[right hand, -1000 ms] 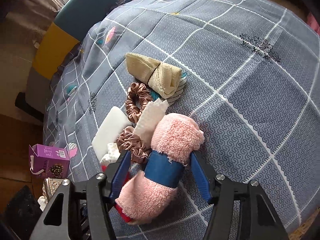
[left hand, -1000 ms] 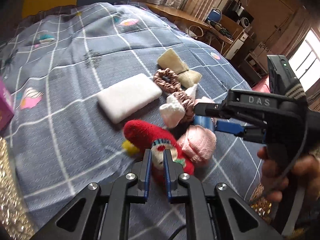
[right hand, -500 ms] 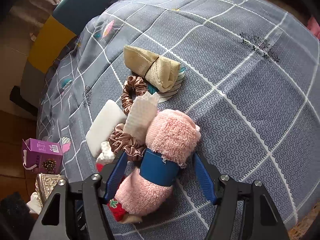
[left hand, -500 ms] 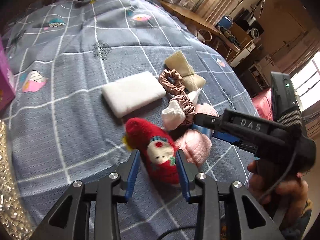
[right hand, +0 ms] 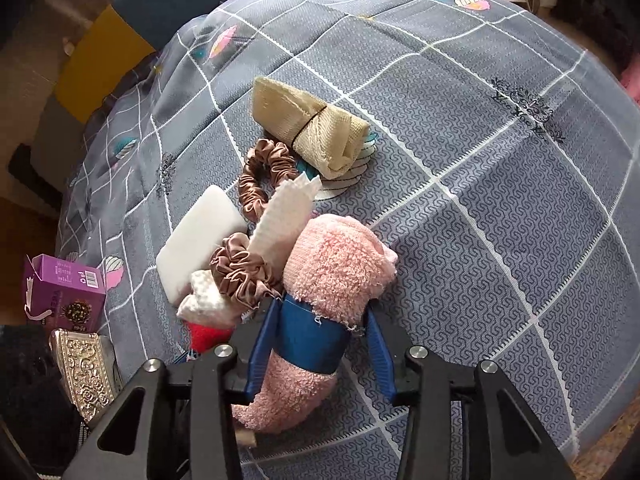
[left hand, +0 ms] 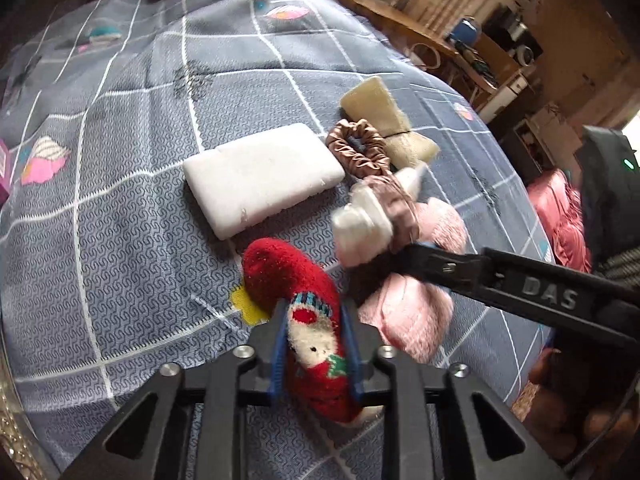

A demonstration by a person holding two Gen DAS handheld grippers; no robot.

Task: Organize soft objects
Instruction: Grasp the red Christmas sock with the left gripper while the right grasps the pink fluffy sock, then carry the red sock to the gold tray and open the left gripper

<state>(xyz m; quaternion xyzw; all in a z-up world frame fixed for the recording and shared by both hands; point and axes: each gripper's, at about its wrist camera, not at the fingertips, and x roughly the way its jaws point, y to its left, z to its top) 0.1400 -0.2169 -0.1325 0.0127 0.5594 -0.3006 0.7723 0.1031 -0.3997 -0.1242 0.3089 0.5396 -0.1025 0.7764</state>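
A red Christmas sock (left hand: 280, 272) lies on the grey checked bedspread (left hand: 120, 240). My left gripper (left hand: 316, 344) is closing, and its blue pads press on the sock's lower part from both sides. Beside it lies a pink rolled towel (right hand: 340, 264) with a blue band (right hand: 308, 340). My right gripper (right hand: 320, 340) straddles that band and is closing too. Its left pad touches the band, while a sliver of gap shows at the right pad. A white cloth with a brown scrunchie (right hand: 240, 272) around it leans on the towel.
On the bedspread beyond lie a white foam pad (left hand: 260, 176), a second brown scrunchie (right hand: 260, 176) and a beige tied cloth roll (right hand: 312, 128). A purple box (right hand: 64, 292) and a gold patterned box (right hand: 88, 372) stand at the left edge. A desk (left hand: 420, 28) stands behind.
The left jaws, shut above the sock a second ago, opened around it, sank and closed on it. The right jaws narrowed around the towel's blue band.
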